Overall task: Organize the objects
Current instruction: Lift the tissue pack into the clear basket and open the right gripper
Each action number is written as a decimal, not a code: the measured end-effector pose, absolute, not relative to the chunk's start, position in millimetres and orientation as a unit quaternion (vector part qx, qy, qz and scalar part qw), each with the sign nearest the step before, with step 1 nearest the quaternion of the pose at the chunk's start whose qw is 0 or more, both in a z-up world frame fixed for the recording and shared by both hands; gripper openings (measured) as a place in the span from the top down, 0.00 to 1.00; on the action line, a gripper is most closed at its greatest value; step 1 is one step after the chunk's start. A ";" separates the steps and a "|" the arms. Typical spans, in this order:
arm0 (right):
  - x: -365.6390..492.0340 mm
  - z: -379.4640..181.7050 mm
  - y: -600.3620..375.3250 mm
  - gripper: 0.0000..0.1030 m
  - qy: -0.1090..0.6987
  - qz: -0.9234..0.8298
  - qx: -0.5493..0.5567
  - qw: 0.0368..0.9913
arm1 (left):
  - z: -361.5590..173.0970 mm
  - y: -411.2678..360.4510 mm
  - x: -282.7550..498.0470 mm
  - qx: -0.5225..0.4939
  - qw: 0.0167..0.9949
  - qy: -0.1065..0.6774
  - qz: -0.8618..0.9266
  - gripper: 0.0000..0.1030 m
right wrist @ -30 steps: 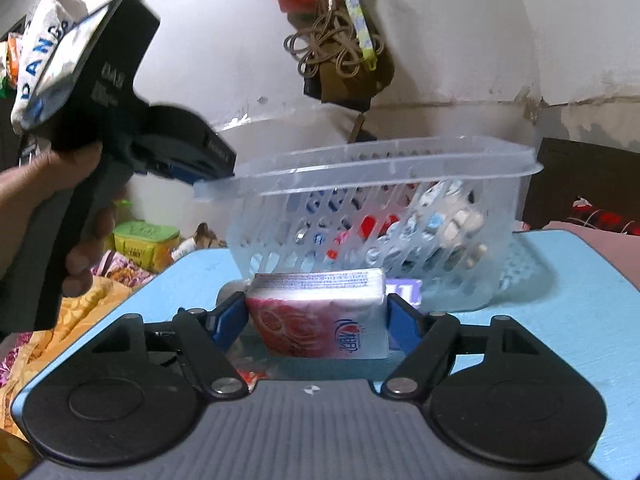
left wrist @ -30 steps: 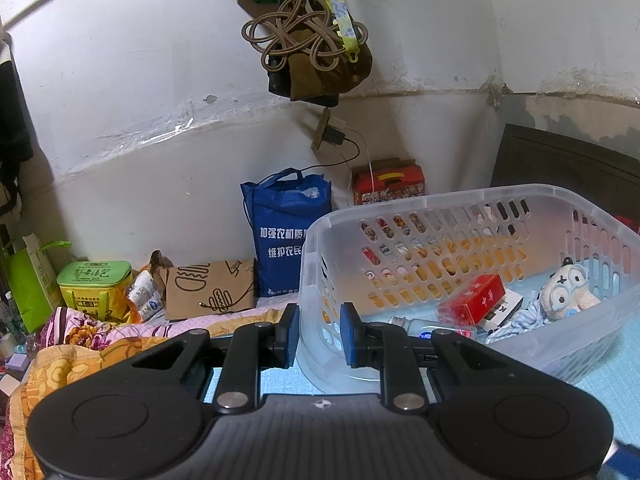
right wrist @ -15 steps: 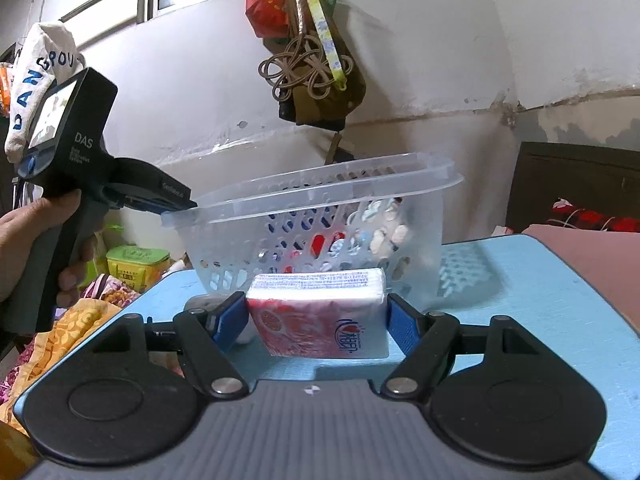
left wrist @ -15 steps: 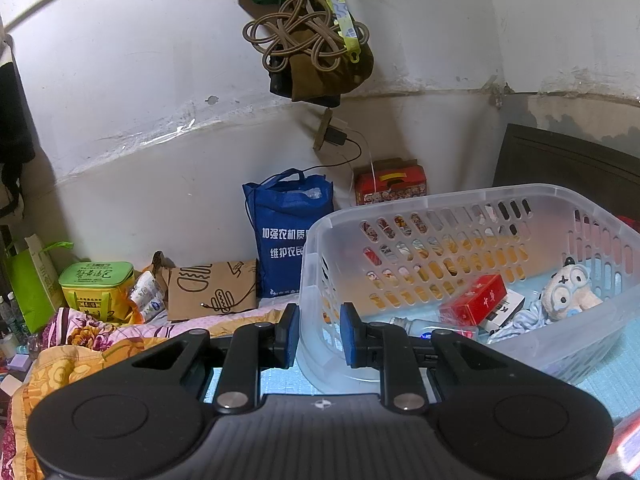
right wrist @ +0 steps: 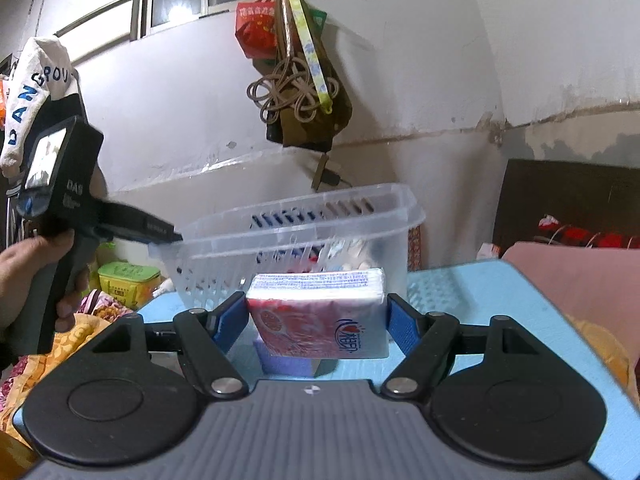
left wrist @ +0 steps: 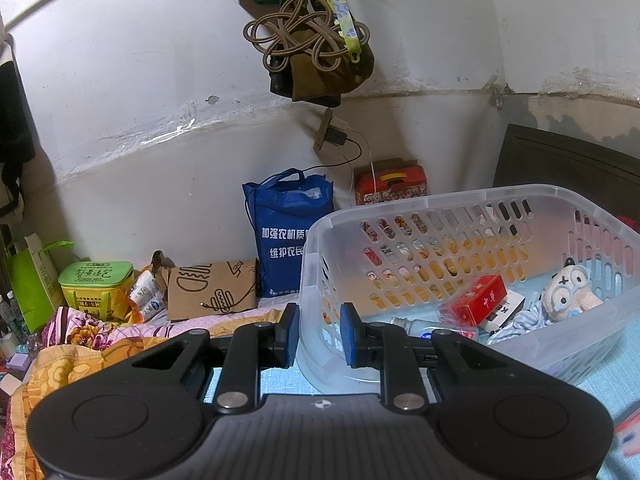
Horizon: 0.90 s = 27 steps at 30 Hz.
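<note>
A clear slotted plastic basket (left wrist: 440, 200) stands on the light blue table (left wrist: 600, 380). Inside it lie a red box (left wrist: 474, 300), a small plush toy (left wrist: 568, 296), a bottle (left wrist: 424, 326) and other small items. My left gripper (left wrist: 319, 332) is shut on the basket's near left corner wall, one pad on each side. In the right wrist view a hand holds that left gripper (right wrist: 168, 236) at the basket (right wrist: 300, 220) rim. My right gripper (right wrist: 316, 316) is shut on a pink-and-white tissue pack (right wrist: 320, 308), held above the table in front of the basket.
A purple item (right wrist: 284, 360) lies on the table under the tissue pack. Behind the table's left edge are a blue bag (left wrist: 286, 236), a brown paper bag (left wrist: 212, 288), a green tin (left wrist: 96, 284) and floral bedding (left wrist: 80, 344). A bag with cords (left wrist: 316, 52) hangs on the wall. A dark headboard (right wrist: 568, 200) stands right.
My right gripper has risen and drawn back with the tissue pack, so the basket looks smaller and further left. The left gripper has kept its hold and not moved.
</note>
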State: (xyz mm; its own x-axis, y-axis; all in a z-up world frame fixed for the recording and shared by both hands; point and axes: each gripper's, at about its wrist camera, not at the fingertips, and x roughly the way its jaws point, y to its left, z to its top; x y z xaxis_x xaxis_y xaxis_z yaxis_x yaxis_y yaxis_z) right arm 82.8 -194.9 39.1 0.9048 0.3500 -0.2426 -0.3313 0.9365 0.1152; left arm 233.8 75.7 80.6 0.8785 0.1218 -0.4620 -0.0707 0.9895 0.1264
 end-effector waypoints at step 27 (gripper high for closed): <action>241.9 131.9 -104.9 0.26 0.236 0.265 -0.018 0.935 | 80.3 77.7 233.6 0.052 0.968 0.242 0.050 0.76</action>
State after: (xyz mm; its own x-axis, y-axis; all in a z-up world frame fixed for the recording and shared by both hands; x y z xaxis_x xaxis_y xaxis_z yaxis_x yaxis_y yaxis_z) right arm 241.9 -104.9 131.9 0.7478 0.4868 -0.4514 -0.5040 0.8588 0.0912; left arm 233.6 77.7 80.3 0.8782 0.1213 -0.4627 -0.0706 0.9896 0.1254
